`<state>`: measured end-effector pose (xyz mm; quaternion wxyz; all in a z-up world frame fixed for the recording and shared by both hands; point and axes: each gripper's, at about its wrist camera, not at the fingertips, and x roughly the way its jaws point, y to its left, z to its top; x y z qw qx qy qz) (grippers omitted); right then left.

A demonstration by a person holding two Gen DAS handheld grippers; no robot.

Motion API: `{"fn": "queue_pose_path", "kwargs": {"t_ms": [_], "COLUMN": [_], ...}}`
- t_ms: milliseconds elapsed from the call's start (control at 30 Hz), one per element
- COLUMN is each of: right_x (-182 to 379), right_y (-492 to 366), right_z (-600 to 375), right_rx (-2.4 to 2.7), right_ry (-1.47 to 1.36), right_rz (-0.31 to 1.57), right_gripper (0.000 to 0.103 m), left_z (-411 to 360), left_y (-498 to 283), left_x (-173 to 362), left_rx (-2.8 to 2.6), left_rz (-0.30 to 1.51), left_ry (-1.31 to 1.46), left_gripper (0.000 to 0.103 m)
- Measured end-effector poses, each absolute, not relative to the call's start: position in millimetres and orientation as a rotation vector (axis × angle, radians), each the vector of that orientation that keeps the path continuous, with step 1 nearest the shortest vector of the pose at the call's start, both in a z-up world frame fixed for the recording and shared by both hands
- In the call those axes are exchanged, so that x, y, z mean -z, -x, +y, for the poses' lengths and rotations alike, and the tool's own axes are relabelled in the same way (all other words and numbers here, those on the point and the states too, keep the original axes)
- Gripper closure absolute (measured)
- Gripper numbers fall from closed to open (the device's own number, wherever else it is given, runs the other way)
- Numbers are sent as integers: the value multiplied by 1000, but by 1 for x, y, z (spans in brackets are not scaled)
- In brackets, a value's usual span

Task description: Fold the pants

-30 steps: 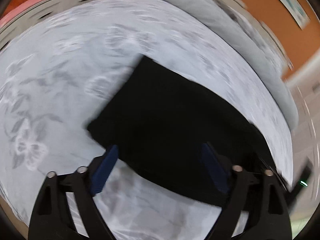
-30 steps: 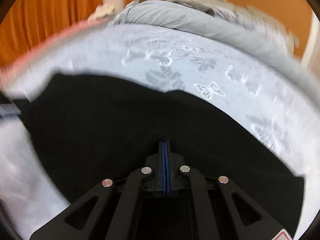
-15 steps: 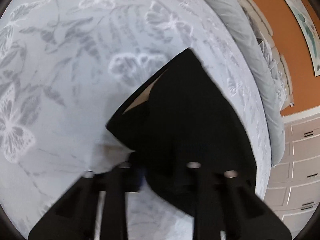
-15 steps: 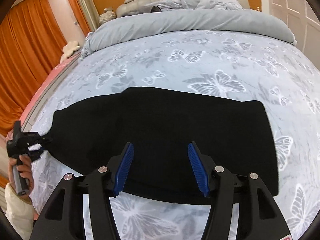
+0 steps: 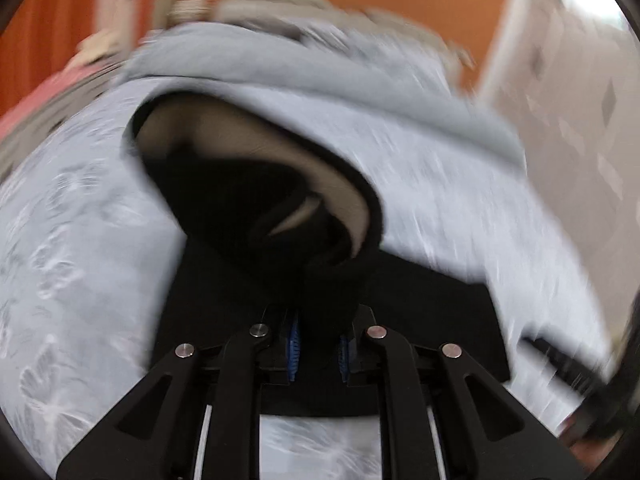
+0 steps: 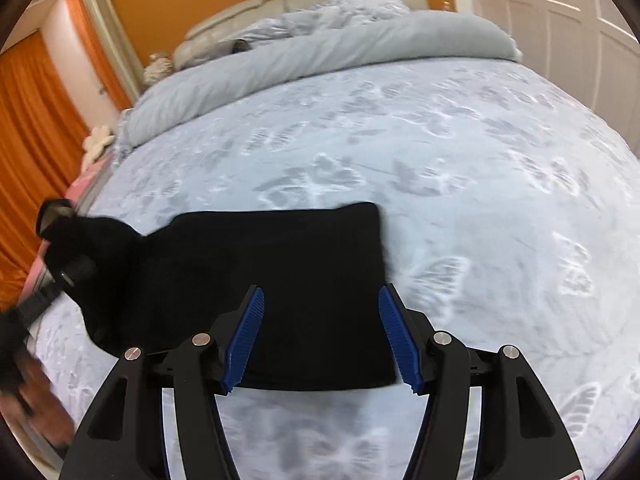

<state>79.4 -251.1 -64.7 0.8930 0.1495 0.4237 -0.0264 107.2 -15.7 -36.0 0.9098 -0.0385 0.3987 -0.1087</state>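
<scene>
Black pants (image 6: 280,280) lie on the pale blue butterfly-print bed (image 6: 460,200). My left gripper (image 5: 320,344) is shut on one end of the pants (image 5: 260,200) and holds it lifted, so the opening shows a tan inner lining. In the right wrist view the left gripper (image 6: 68,268) sits at the far left with the raised cloth. My right gripper (image 6: 324,336) is open and empty, its blue pads (image 6: 248,332) hovering over the near edge of the flat part of the pants.
A grey rolled duvet (image 6: 320,56) and a headboard lie across the far end of the bed. Orange curtains (image 6: 24,140) hang at left and white wardrobe doors (image 6: 560,8) stand at right. The bed's left edge (image 6: 80,184) is near the lifted cloth.
My left gripper closed on the end of the pants and lifted it, swinging it over toward the rest. My right gripper opened, let go and drew back.
</scene>
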Motion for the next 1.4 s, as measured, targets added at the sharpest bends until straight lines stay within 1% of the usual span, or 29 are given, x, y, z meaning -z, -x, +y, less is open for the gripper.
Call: {"fn": "queue_pose_path", "kwargs": {"t_ms": [67,133,167,200,233,267,300,333,367,467,600,733,767,800,833,900,967,1067,1167,1233,1333,1367,1400], "right_x": [76,84,87,88,88,86,85,84,83,86,103,128,130,129,127,117,91,35,18,32,100,117,116], "right_y": [-81,-82,-84,-86,-86,-88,-87,-89,-91,-105,-129,-152,-154,-156,-157,-157,-150,-125,-103,-101,-116,-118,-116], "right_z": [-265,-271,-271,-271,-269,-264,-258,-251,-245,-220,-189,-152,-145,-135,-128,-122,-126,-148,-189,-216,-248,-251,-252], "right_rx": [71,75,63,47,24,-26,-63,-107,-135,-253,-342,-348,-346,-347,-335,-346,-369,-374,-274,-188,-73,-70,-82], "right_ry": [-320,-325,-325,-329,-336,-350,-359,-371,-385,-459,-517,-504,-482,-440,-390,-381,-390,-355,-306,-273,-293,-287,-288], "right_rz": [920,947,960,964,966,964,962,960,956,960,1020,1078,1065,1044,1035,998,927,784,745,799,1016,1049,1037], "right_gripper": [44,44,44,44,44,44,41,36,35,35,35,34,38,64,78,88,90,90,90,89,86,82,82], "left_z": [-67,-91,-97,-95,-89,-78,-71,-57,-46,-6,62,105,113,119,125,137,146,154,149,137,110,102,97], "left_y": [-103,-93,-82,-73,-67,-61,-56,-47,-40,-40,-61,-69,-72,-74,-76,-78,-76,-79,-80,-83,-87,-89,-91], "left_x": [84,111,108,103,90,75,62,44,31,5,-2,1,3,5,8,10,10,9,10,16,28,32,35], "left_rx": [217,174,159,179,255,303,318,319,321,272,174,60,44,35,22,-6,-19,-13,9,24,37,44,49], "left_rz": [885,882,821,811,825,808,775,723,688,622,656,692,703,708,716,725,734,743,752,774,805,815,822], "left_ry": [-125,-283,-335,-337,-266,-182,-134,-102,-95,-38,72,117,123,126,128,134,154,201,224,209,160,145,137], "left_gripper": [84,83,73,59,25,8,8,7,5,5,5,5,5,5,5,5,5,5,5,5,5,5,5]}}
